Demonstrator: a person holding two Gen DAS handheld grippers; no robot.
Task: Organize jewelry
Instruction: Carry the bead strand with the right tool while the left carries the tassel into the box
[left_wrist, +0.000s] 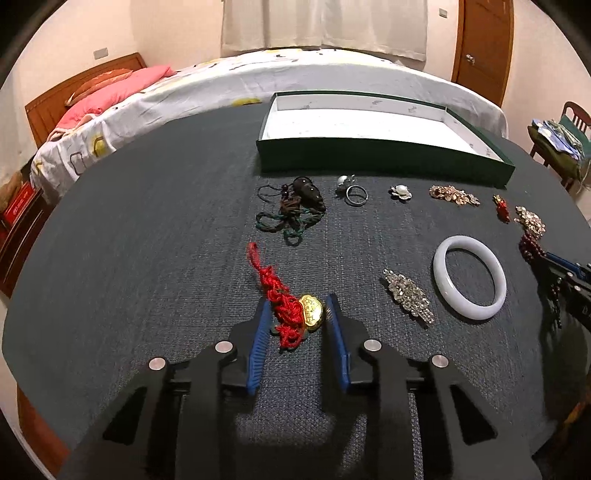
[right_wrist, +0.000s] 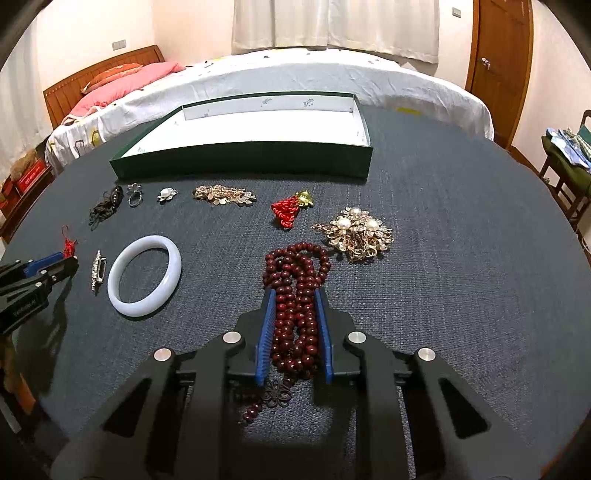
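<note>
A red knotted cord charm with a gold pendant (left_wrist: 295, 314) lies on the dark cloth table, and my left gripper (left_wrist: 297, 302) has its blue pads against both sides of it. My right gripper (right_wrist: 295, 295) is shut on a long strand of dark red beads (right_wrist: 295, 273) that fills the gap between its pads and is piled on the cloth. An open green box with a white inside (left_wrist: 369, 155) stands at the far side. The left gripper (right_wrist: 68, 261) shows at the left edge of the right wrist view.
On the cloth lie a white bangle (left_wrist: 469, 277), a rhinestone brooch (left_wrist: 408, 295), a dark corded pendant (left_wrist: 295, 206), a ring (left_wrist: 356, 194), a pearl brooch (left_wrist: 400, 192), a gold chain piece (left_wrist: 454, 195), a small red charm (right_wrist: 291, 208) and a pearl cluster brooch (right_wrist: 354, 232). A bed stands behind the table.
</note>
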